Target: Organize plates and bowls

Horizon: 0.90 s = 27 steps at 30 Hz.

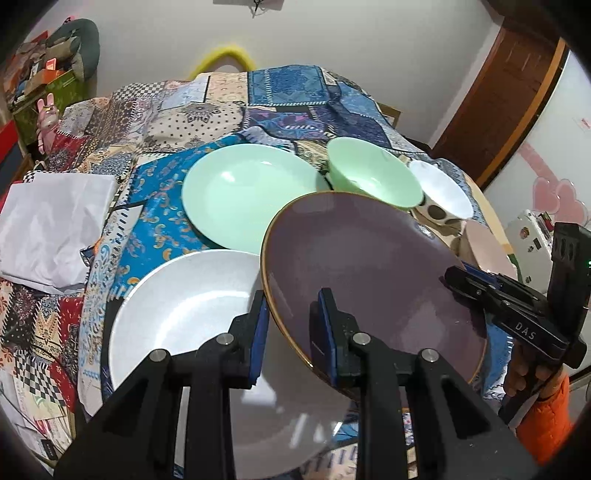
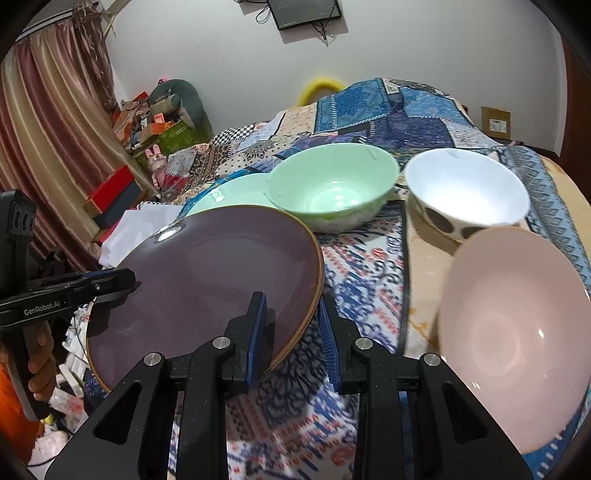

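While both hand-held grippers (image 1: 291, 325) (image 2: 291, 325) clamp its rim, the round glossy purple plate (image 1: 369, 266) tilts.

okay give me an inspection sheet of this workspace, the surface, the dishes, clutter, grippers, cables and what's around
Surface: table under a patchwork cloth.
Job's things: purple plate held tilted off the table; white plate, green plate, green bowl, spotted white bowl and pink bowl on the table.
Clutter: white cloth at the table's left edge.
Grippers: left gripper and right gripper each shut on opposite rims of the purple plate.
Cables: wires hang below a wall screen.
Surroundings: curtain, boxes with a pink rabbit toy, wooden door.
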Each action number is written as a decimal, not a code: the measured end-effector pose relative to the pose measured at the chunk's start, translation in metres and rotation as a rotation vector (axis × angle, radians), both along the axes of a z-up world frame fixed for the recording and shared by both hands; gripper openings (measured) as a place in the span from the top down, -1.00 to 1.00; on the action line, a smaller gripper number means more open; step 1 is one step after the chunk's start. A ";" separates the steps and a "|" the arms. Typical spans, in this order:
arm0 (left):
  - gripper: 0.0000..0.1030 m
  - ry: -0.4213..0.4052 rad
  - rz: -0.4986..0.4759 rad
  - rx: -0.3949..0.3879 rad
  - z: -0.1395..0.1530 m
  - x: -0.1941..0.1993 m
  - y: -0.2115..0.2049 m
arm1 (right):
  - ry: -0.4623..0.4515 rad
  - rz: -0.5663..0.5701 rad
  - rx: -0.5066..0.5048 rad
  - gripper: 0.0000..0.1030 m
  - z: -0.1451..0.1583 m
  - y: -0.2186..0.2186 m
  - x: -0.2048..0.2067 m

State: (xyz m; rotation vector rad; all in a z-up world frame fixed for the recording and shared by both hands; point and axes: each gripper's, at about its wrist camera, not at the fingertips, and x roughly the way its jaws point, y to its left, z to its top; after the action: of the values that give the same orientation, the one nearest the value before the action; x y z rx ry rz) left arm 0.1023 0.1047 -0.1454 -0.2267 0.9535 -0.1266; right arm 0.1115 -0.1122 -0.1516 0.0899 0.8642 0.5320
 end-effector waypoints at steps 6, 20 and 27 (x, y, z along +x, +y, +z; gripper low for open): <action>0.51 0.010 -0.015 0.000 -0.001 -0.006 -0.018 | -0.002 -0.019 0.003 0.49 0.001 -0.018 -0.010; 0.51 0.053 -0.049 0.005 -0.018 -0.012 -0.053 | 0.029 -0.061 0.000 0.49 -0.014 -0.048 -0.023; 0.51 0.086 -0.050 -0.003 -0.032 -0.008 -0.057 | 0.028 -0.064 -0.019 0.50 -0.016 -0.052 -0.029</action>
State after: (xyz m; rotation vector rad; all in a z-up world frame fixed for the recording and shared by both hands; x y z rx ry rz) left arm 0.0947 0.0482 -0.1772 -0.2129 1.0452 -0.1653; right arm 0.0822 -0.1645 -0.1680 0.1069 0.8905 0.4637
